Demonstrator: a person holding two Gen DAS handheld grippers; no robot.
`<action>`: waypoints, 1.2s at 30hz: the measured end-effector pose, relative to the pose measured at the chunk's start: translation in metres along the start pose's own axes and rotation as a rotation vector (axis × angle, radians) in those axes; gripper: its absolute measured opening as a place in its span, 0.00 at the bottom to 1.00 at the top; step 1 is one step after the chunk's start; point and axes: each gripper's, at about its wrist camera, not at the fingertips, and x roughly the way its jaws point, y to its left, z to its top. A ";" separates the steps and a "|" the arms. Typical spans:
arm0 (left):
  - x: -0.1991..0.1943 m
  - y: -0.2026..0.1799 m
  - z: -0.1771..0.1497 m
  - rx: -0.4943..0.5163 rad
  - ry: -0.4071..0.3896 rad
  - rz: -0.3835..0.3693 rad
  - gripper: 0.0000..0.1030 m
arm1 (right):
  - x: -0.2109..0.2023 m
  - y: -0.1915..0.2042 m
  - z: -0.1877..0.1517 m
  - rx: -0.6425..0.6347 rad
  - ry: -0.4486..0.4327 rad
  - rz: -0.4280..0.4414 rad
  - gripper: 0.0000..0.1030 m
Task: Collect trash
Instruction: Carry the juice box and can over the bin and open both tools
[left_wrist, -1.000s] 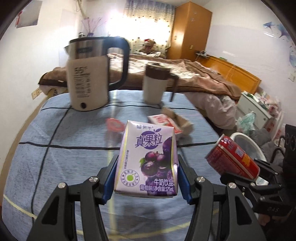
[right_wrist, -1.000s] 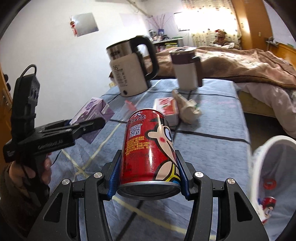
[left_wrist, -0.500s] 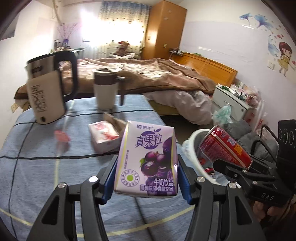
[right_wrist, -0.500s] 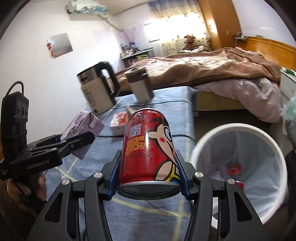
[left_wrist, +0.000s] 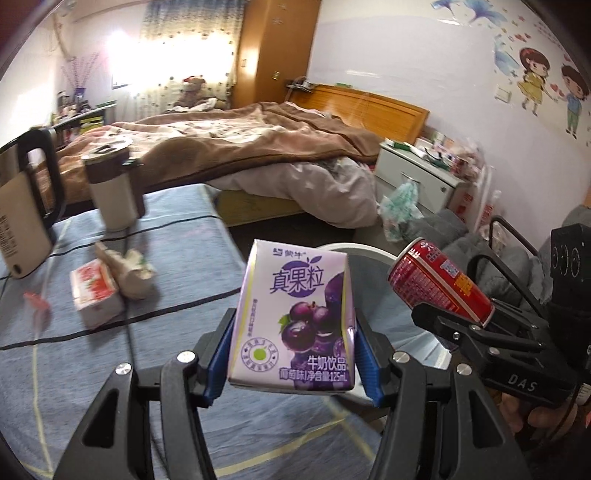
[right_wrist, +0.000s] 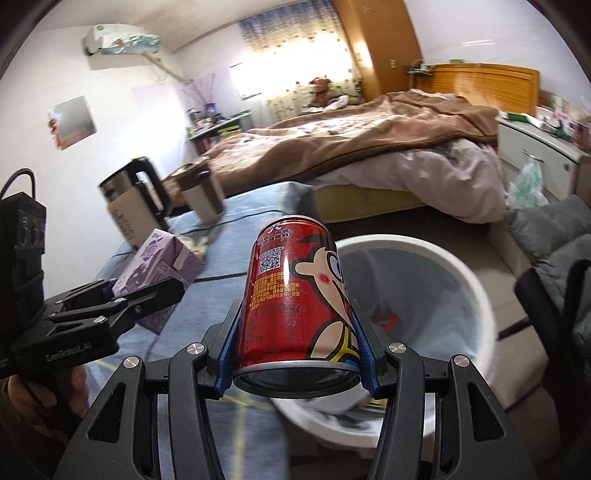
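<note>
The blue checked tabletop (left_wrist: 155, 325) filled the lower left of both views, and just off its right edge stood the white waste bin (right_wrist: 476, 295), mouth open upward, with something red lying inside. That bin was what the coming move turned on. It lay ahead and to the right of both grippers, and the right gripper (right_wrist: 297, 354) was the nearer: its load already hung in front of the bin's mouth, while the left gripper (left_wrist: 291, 354) was over the table's edge with only a sliver of white rim showing behind its load.

The right gripper's blue pads were clamped on a red cartoon-printed drink can (right_wrist: 299, 295), long axis pointing forward along the fingers, base toward the camera. The left gripper's pads were squeezed against the sides of a small purple grape milk-drink carton (left_wrist: 295, 317), upright, its printed face toward the lens and apparently undented.

On the table remained a red-and-white carton (left_wrist: 96, 293) touching a crumpled paper wrapper (left_wrist: 127, 271), and a small pink scrap (left_wrist: 37, 302) nearer the left edge.
</note>
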 end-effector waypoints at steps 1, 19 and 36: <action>0.004 -0.005 0.001 0.005 0.005 -0.006 0.59 | 0.000 -0.005 -0.001 0.007 0.001 -0.015 0.52; 0.060 -0.051 0.005 0.030 0.085 -0.042 0.59 | 0.014 -0.071 -0.011 0.054 0.062 -0.158 0.52; 0.082 -0.047 0.003 0.007 0.118 -0.023 0.68 | 0.035 -0.082 -0.012 0.024 0.118 -0.239 0.53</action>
